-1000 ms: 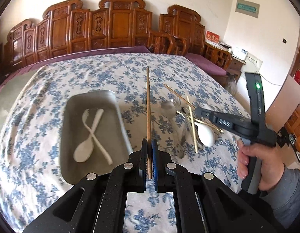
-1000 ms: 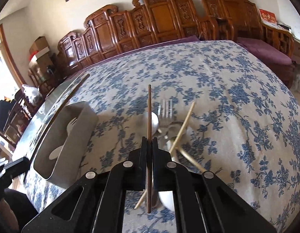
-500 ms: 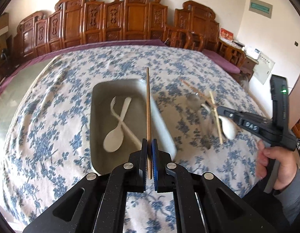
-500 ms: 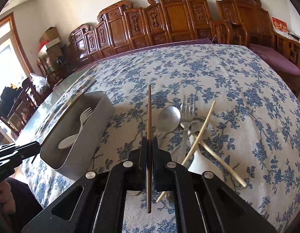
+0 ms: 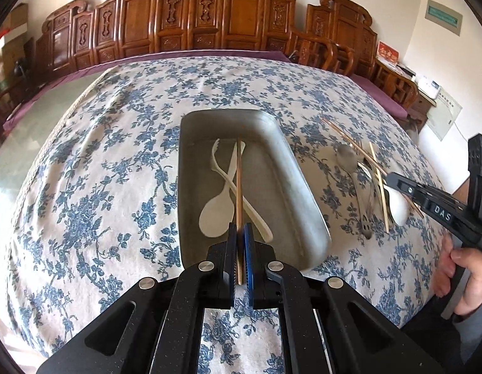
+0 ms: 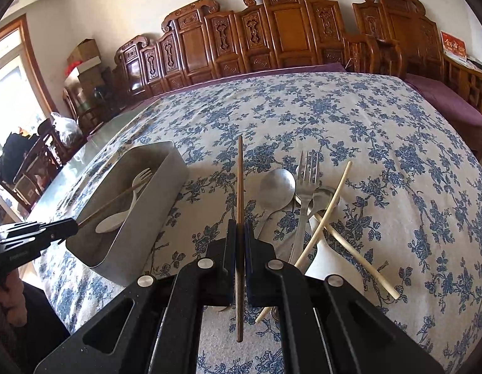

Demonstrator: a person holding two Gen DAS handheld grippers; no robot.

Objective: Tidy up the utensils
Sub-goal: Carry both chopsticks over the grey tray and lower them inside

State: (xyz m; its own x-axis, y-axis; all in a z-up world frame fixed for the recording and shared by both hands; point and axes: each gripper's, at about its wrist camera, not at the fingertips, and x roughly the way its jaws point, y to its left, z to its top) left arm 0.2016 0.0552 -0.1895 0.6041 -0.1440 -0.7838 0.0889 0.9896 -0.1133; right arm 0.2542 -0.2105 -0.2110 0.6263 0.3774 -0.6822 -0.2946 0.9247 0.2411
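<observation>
The left gripper [image 5: 240,233] pinches a brown chopstick [image 5: 239,187] over the metal tray [image 5: 303,187]; the right gripper [image 6: 240,230] clamps a second brown chopstick [image 6: 240,187] left of the utensil pile [image 6: 306,205].

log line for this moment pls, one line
left gripper: shut on brown chopstick, over metal tray | right gripper: shut on second brown chopstick | tray: white spoon, white fork
</observation>
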